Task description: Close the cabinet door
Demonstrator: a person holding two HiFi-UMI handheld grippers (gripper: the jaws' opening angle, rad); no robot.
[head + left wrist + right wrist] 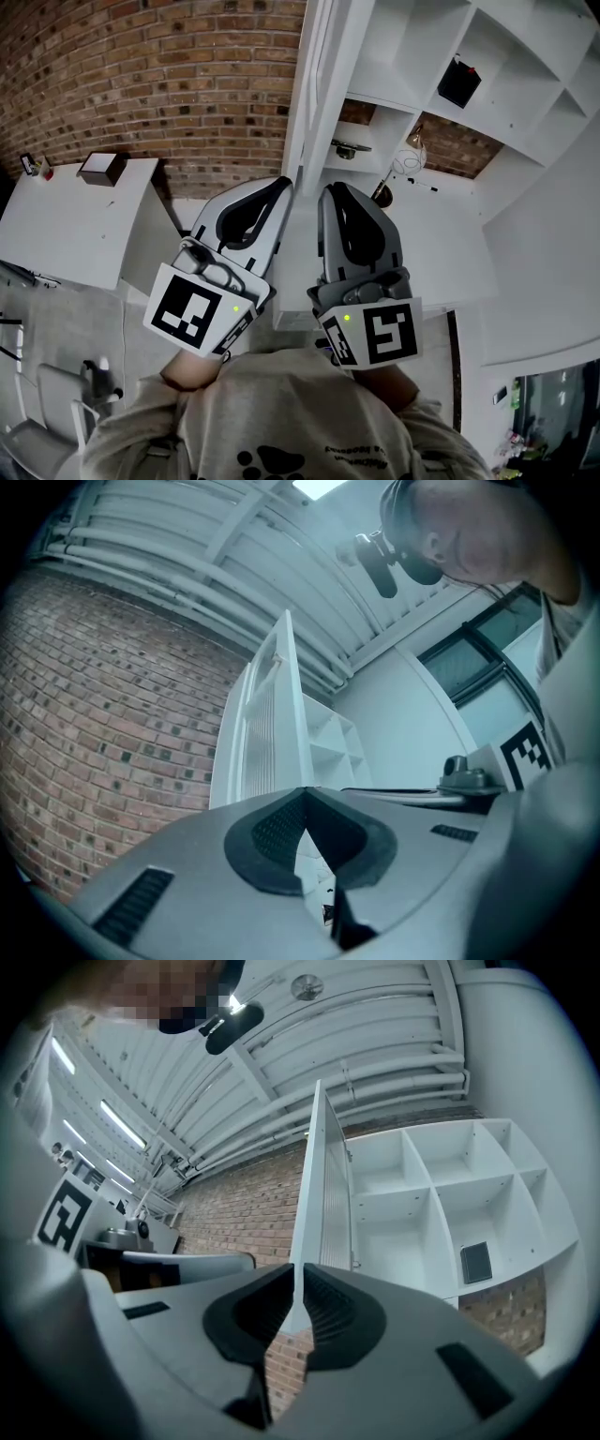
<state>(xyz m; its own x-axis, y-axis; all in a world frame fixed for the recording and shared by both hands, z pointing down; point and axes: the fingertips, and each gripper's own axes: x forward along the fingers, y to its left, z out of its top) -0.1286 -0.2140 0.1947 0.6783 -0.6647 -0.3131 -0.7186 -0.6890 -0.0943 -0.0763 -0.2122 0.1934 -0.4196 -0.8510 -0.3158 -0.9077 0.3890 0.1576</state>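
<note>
The white cabinet door (317, 84) stands open, seen edge-on, reaching out from the white shelf unit (525, 84) toward me. Both grippers are held side by side just below the door's free edge. The left gripper (279, 184) is to its left and the right gripper (334, 190) to its right; I cannot tell whether either touches it. In the left gripper view the left gripper (302, 797) is shut on nothing, with the door (267, 714) ahead. In the right gripper view the right gripper (293, 1274) is shut and empty, pointing at the door's edge (314, 1194).
A brick wall (187, 84) runs behind. A white table (56, 225) with a small dark box (103, 167) stands at the left. The shelves hold a black object (459, 82), a dish (349, 148) and a round glass item (408, 161). A white counter (441, 253) lies below.
</note>
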